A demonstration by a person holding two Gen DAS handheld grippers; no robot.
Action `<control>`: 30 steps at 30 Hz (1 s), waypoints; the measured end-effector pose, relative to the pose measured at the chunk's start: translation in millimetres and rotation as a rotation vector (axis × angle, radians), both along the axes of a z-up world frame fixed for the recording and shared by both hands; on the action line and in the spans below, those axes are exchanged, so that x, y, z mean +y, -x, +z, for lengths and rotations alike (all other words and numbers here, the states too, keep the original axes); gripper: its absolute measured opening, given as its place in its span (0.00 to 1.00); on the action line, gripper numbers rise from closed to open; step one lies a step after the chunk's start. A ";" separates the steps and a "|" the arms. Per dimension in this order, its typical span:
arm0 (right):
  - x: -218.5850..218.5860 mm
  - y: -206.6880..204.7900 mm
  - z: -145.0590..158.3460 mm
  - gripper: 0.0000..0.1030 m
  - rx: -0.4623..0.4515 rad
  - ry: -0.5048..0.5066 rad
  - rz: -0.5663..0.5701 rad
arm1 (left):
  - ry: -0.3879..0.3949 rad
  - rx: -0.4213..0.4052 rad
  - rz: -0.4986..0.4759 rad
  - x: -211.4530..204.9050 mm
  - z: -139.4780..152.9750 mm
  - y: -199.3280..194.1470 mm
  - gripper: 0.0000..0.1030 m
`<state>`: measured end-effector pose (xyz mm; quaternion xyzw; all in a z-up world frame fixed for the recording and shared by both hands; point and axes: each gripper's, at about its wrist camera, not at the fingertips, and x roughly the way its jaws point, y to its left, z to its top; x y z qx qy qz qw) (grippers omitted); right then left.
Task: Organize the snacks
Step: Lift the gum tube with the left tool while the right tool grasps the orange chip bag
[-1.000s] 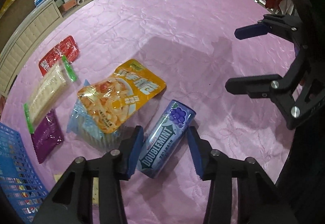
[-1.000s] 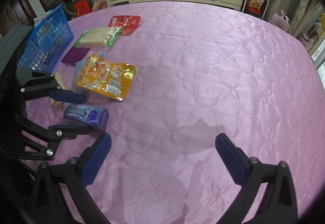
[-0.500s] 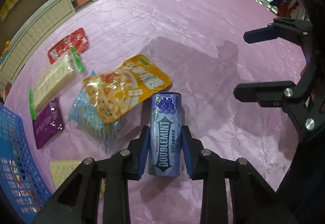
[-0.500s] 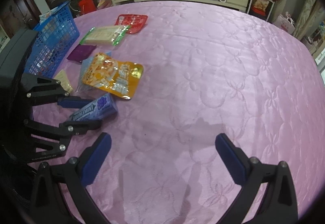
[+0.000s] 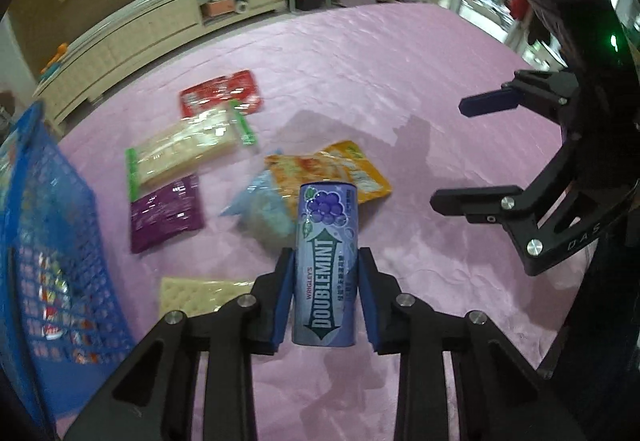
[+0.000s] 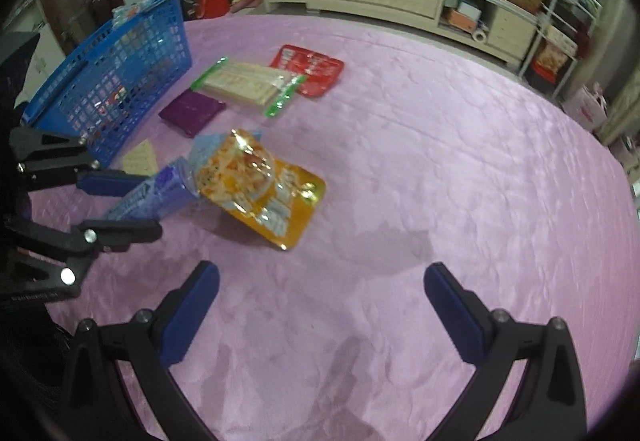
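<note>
A purple Doublemint gum can (image 5: 326,261) sits between the blue pads of my left gripper (image 5: 324,281), which is shut on its sides and holds it above the pink cloth. In the right wrist view the same can (image 6: 152,197) shows in the left gripper (image 6: 120,205) at the left edge. My right gripper (image 6: 320,305) stands wide open over bare cloth with nothing between its fingers; it also appears as the right gripper (image 5: 464,153) at the right of the left wrist view. A blue basket (image 5: 48,261) (image 6: 116,81) stands to the left.
On the pink quilted table (image 6: 440,161) lie an orange pouch (image 6: 264,193) over a light blue packet (image 5: 264,209), a purple packet (image 5: 166,213), a green-ended cracker pack (image 5: 188,153), a red packet (image 5: 220,97) and a cream wafer (image 5: 192,293). Cabinets line the far wall.
The left gripper closed on the gum can, which was lying on the cloth, then raised it and swung left, bringing the basket closer. The right gripper stayed open and shifted a little.
</note>
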<state>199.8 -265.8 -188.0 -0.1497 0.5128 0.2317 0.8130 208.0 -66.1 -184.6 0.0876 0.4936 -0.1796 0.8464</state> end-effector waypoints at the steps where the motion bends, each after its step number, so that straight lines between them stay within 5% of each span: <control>1: 5.7 -2.5 -1.4 1.00 0.005 0.002 0.030 | 0.002 -0.003 0.016 2.3 2.4 2.3 0.28; 21: 70.2 -45.3 -39.6 0.99 0.074 0.089 0.424 | -0.003 0.003 0.173 34.7 -5.1 3.0 0.28; 25: 69.6 -55.7 -53.4 0.83 0.156 0.065 0.469 | -0.007 0.003 0.182 37.2 -8.9 0.2 0.28; 30: 65.0 -51.4 -45.6 0.67 0.136 0.072 0.510 | -0.007 0.012 0.182 38.6 -15.5 -2.4 0.28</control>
